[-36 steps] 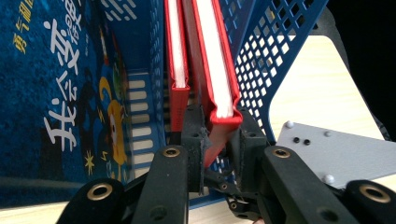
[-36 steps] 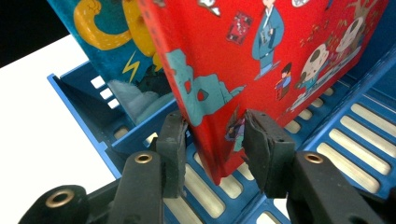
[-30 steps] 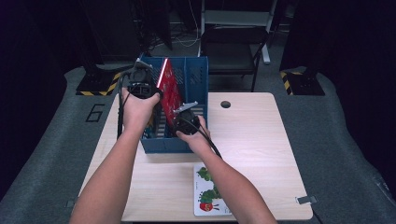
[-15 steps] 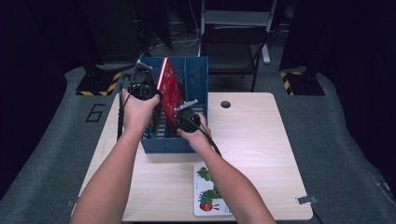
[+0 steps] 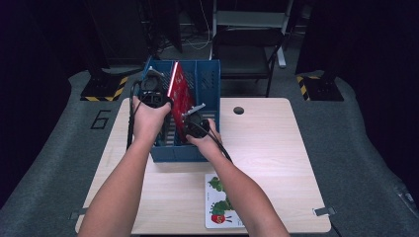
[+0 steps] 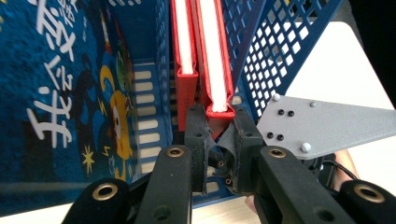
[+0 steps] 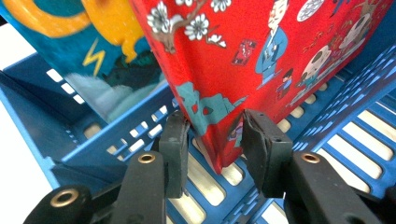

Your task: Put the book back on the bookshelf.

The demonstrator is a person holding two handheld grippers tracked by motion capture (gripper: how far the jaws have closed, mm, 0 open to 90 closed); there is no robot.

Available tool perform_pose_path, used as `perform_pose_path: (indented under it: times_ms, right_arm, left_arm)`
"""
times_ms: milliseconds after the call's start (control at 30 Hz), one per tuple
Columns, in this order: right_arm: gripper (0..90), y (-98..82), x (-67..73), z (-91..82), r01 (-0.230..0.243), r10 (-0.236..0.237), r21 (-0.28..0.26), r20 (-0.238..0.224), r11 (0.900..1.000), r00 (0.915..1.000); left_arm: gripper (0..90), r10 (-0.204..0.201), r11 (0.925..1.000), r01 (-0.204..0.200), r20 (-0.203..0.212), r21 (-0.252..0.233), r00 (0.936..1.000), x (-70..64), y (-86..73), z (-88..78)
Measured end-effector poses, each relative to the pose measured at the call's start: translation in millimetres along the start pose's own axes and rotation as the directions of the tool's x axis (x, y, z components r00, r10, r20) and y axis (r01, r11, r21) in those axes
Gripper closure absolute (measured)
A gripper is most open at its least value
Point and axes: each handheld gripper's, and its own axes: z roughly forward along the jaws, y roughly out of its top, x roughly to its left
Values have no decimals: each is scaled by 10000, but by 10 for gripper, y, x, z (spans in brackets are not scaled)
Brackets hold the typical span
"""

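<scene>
My left gripper [image 6: 219,135] and right gripper [image 7: 215,144] still clamp the red book [image 5: 179,96], barely shifted, upright in the blue rack [image 5: 207,79]; seating it remains.

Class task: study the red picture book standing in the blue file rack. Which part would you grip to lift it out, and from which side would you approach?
Grip the red book at its exposed top edge, from above. It stands upright and tilted in the blue rack, whose walls cover its lower sides. The left gripper already pinches one edge; the right gripper straddles a lower corner.
</scene>
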Motion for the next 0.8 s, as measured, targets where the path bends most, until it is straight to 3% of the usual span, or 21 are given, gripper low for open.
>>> perform_pose_path:
  times_ms: [233,400,433,467,800]
  right_arm:
    - [621,34,-9,41,-341,339,-92,-185,9994,9993]
    - [621,80,-4,51,-199,197,-186,-87,9996,9998]
    - [621,75,-35,49,116,-119,-119,-264,9999,9996]
    - [621,86,3,69,-562,555,-336,-214,9979,9982]
    - [619,102,9,101,-649,644,-229,-243,9976,9976]
  left_arm:
    - [801,106,9999,-103,-197,132,9997,-10,-14,68]
    - [800,13,10000,-12,-181,61,9998,17,0,91]
    - [800,-7,10000,9,-173,81,9999,15,3,94]
    - [800,6,10000,-4,-195,74,9998,14,5,101]
    - [799,-80,9999,82,-189,86,9998,39,4,160]
